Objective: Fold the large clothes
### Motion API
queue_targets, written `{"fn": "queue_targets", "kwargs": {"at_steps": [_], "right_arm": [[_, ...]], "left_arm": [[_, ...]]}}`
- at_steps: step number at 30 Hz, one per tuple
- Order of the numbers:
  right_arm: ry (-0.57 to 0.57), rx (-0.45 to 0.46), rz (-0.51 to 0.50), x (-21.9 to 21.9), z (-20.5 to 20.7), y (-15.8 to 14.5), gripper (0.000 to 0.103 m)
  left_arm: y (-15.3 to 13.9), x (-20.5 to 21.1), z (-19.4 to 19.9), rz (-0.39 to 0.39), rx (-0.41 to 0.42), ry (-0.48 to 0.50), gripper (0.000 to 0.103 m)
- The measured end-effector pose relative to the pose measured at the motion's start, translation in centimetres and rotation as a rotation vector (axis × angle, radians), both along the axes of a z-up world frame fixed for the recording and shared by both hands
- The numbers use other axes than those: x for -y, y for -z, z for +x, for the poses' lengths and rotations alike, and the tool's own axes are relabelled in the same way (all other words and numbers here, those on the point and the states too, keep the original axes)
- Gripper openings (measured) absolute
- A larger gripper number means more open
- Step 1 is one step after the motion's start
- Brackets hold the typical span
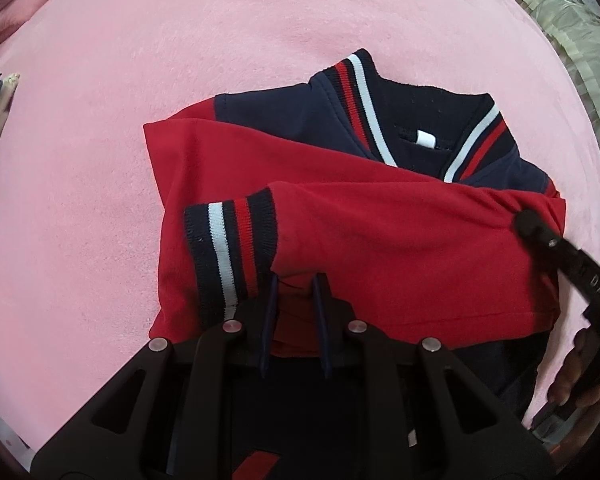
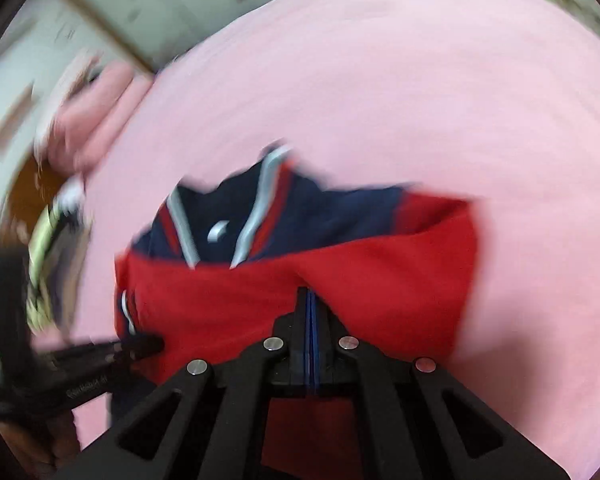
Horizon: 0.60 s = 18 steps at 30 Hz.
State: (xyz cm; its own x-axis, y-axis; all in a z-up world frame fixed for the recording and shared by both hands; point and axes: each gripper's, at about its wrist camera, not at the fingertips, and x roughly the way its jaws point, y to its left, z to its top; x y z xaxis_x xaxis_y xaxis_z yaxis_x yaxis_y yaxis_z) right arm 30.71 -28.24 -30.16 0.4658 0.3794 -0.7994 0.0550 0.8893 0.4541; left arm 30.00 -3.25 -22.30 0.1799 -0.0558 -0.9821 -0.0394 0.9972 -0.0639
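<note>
The left gripper (image 1: 296, 280) is positioned low over the near edge of the jacket (image 1: 340, 216). Its two fingers stand slightly apart, with a fold of red fabric bunched between them; whether the pads actually clamp that fabric cannot be told.

The right gripper (image 2: 311, 300) points into the red fabric from the near side. Its fingers are pressed fully together, blue pads meeting, and red cloth puckers around the tips; a firm hold on the cloth cannot be confirmed, as this view is motion-blurred. In the left wrist view the same gripper enters from the right edge, its tip touching the red sleeve (image 1: 380, 224) near the jacket's right side.

No containers are in view.

The jacket lies on a pink blanket (image 1: 180, 60), partly folded. Its body is navy with red sleeves. The collar (image 1: 420, 120) is navy ribbed knit with red and white stripes, opened in a V, with a white label (image 1: 425, 139) inside the neck. One red sleeve is folded across the chest, and its striped cuff (image 1: 230, 252) lies just beside the left gripper.
</note>
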Motion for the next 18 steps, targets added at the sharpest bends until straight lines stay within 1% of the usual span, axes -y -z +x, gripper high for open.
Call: {"fn": "queue_targets", "kwargs": {"at_steps": [1, 2, 3, 4, 6, 7, 9, 12, 14, 15, 16, 18], "right_arm": [[0.031, 0.012, -0.123, 0.0, -0.1, -0.6, 0.000], [0.041, 0.030, -0.221, -0.2, -0.3, -1.0, 0.000], [0.049, 0.051, -0.272, -0.2, -0.4, -1.6, 0.000], [0.080, 0.058, -0.276, 0.0, -0.6, -2.0, 0.000], [0.142, 0.076, -0.237, 0.4, -1.0, -2.7, 0.000], [0.155, 0.087, -0.225, 0.1, -1.0, -2.9, 0.000], [0.149, 0.110, -0.188, -0.2, -2.2, -3.4, 0.000], [0.062, 0.134, 0.024, -1.9, -2.2, -3.1, 0.000], [0.024, 0.131, 0.126, -3.5, -2.0, -2.3, 0.000], [0.003, 0.110, 0.147, -4.7, -1.7, -1.5, 0.000], [-0.014, 0.085, 0.135, -5.8, -1.2, -0.7, 0.000], [-0.029, 0.034, 0.064, -6.7, -0.5, 0.7, 0.000]], "left_arm": [[-0.1, 0.2, 0.0, 0.003, 0.001, 0.000, 0.017], [-0.1, 0.2, 0.0, 0.007, 0.002, -0.001, 0.017], [-0.3, 0.5, 0.0, 0.013, 0.002, -0.002, 0.017], [-0.4, 0.6, 0.0, 0.016, 0.002, -0.004, 0.017], [-1.4, 1.1, 0.0, 0.021, 0.011, 0.001, 0.017], [-2.5, 0.8, -0.7, 0.020, 0.024, 0.011, 0.017], [-3.9, 1.5, -1.0, 0.005, 0.062, 0.040, 0.017], [-4.4, 1.9, -1.5, -0.064, 0.108, 0.032, 0.017], [-4.2, 2.1, -1.3, -0.062, 0.142, 0.019, 0.017], [-4.0, 2.2, -1.2, -0.053, 0.163, 0.009, 0.017], [-3.5, 2.2, -1.0, -0.039, 0.173, -0.004, 0.017], [-2.5, 2.0, -0.7, -0.045, 0.159, -0.033, 0.017]]}}
